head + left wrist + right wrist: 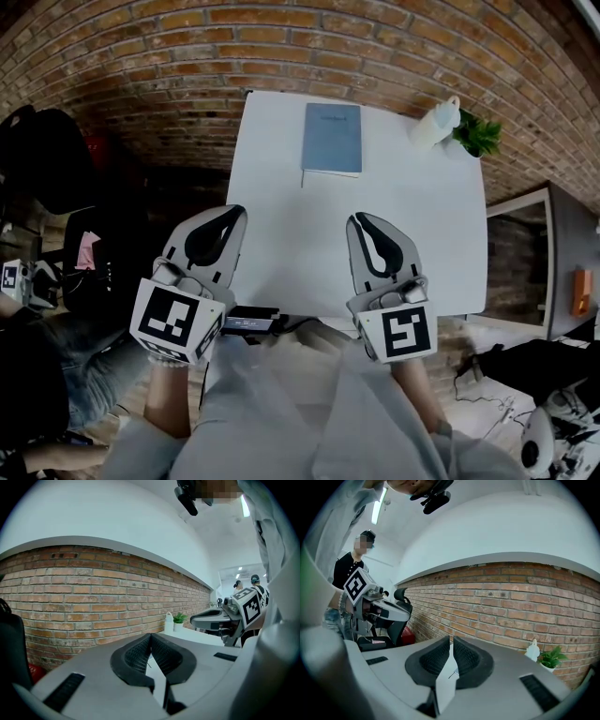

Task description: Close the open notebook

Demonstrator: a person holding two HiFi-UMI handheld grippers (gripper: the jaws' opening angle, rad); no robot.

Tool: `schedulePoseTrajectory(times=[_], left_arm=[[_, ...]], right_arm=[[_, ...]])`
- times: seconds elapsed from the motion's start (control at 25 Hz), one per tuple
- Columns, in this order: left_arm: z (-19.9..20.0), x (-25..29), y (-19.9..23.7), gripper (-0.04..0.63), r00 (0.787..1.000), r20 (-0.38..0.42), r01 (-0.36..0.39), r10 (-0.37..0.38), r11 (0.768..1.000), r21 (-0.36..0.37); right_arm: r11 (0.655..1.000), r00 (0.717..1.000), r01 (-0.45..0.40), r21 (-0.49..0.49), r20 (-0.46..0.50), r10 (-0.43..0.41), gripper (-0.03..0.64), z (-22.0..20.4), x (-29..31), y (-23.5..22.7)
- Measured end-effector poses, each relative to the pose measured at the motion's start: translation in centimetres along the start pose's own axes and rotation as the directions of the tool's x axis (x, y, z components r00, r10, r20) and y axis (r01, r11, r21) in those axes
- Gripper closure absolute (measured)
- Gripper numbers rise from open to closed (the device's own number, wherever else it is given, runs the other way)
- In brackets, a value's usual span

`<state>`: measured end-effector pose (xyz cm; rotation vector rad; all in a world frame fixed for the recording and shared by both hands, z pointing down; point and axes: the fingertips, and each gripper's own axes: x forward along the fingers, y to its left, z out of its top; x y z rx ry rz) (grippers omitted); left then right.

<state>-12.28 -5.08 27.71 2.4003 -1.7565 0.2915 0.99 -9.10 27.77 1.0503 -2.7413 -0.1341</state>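
The white table bears a closed blue notebook, perhaps a white jug, and a small plant.

Probably an office: brick wall, white table, black swivel chair, strip light overhead

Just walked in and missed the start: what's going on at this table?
A person holds the left hand-held gripper and the right hand-held gripper above the near edge of the white table, both shut and empty. The blue notebook lies closed at the far side, touched by neither. A white bottle and a small plant stand at the far right corner.
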Motion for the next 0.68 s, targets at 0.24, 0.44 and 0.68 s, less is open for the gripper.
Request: schedulePoseTrajectory(times=[0.24,0.44,0.68], left_arm=[[-0.2,-0.32,0.25,0.576,1.0,0.002,-0.003,0.003,1.0,-0.003],[-0.23,-0.49,0.2,0.575,1.0,0.003,-0.003,0.003,1.0,-0.002],[-0.33,-0.74,-0.06,0.575,1.0,0.001,-0.005,0.005,1.0,-0.002]], right_arm=[[1.0,1.0,-0.004,-0.007,-0.002,0.004,0.561,0.0,0.08,0.48],[1.0,1.0,-0.006,-0.009,-0.003,0.006,0.561,0.07,0.0,0.65],[1.0,1.0,-0.009,-0.012,-0.003,0.009,0.561,0.03,-0.29,0.78]])
